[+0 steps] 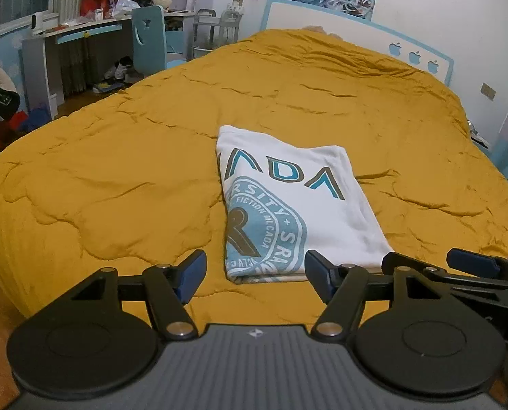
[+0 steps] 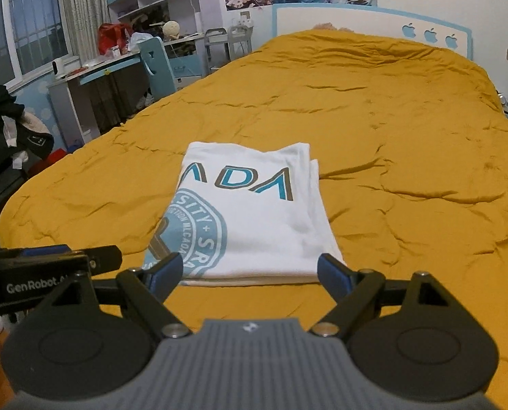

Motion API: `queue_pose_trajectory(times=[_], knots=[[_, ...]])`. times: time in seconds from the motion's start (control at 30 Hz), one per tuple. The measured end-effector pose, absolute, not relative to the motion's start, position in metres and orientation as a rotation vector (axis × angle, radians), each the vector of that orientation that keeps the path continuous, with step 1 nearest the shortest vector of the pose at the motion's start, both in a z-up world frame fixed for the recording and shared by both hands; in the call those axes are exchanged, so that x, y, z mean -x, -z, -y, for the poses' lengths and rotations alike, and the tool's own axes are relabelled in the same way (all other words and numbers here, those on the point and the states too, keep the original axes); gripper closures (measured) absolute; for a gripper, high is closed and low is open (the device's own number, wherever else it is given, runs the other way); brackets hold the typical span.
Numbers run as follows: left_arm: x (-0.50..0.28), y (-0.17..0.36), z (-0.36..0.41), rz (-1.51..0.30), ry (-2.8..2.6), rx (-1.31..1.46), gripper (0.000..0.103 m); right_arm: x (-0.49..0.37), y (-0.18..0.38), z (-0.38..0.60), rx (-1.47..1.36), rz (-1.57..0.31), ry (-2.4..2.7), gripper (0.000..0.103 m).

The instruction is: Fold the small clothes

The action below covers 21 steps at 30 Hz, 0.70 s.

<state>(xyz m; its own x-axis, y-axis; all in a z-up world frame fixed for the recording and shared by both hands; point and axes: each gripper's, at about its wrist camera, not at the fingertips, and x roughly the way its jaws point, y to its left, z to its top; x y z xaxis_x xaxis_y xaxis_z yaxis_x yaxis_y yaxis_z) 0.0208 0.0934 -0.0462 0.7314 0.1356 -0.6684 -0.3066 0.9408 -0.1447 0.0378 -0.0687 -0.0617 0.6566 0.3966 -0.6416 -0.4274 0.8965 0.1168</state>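
In the left wrist view, your left gripper [image 1: 255,275] stood wide apart with nothing between its blue pads. The folded white T-shirt [image 1: 298,205] lay on the mustard quilt [image 1: 117,171] just ahead and slightly to the right of the fingers, its long axis running away from you toward the headboard [image 1: 356,30]. Your right gripper [image 1: 421,261] showed at the lower right, beside the shirt's near corner.

In the right wrist view, your right gripper [image 2: 250,273] was likewise spread wide and empty. The T-shirt [image 2: 264,218] sat squarely ahead, its near short edge lying between the two pads, lengthwise up the bed. Judging by this, your right hand was better lined up on the shirt; the left [image 2: 49,259] sat off to its side.
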Motion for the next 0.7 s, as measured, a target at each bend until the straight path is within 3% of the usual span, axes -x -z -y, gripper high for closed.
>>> queue_pose_trajectory(times=[0.7], knots=[[-0.0154, 0.0513, -0.0985, -0.745, -0.272, 0.268, 0.026, -0.0290, 0.0587, 0.0600, 0.071, -0.723, -0.466, 0.021]])
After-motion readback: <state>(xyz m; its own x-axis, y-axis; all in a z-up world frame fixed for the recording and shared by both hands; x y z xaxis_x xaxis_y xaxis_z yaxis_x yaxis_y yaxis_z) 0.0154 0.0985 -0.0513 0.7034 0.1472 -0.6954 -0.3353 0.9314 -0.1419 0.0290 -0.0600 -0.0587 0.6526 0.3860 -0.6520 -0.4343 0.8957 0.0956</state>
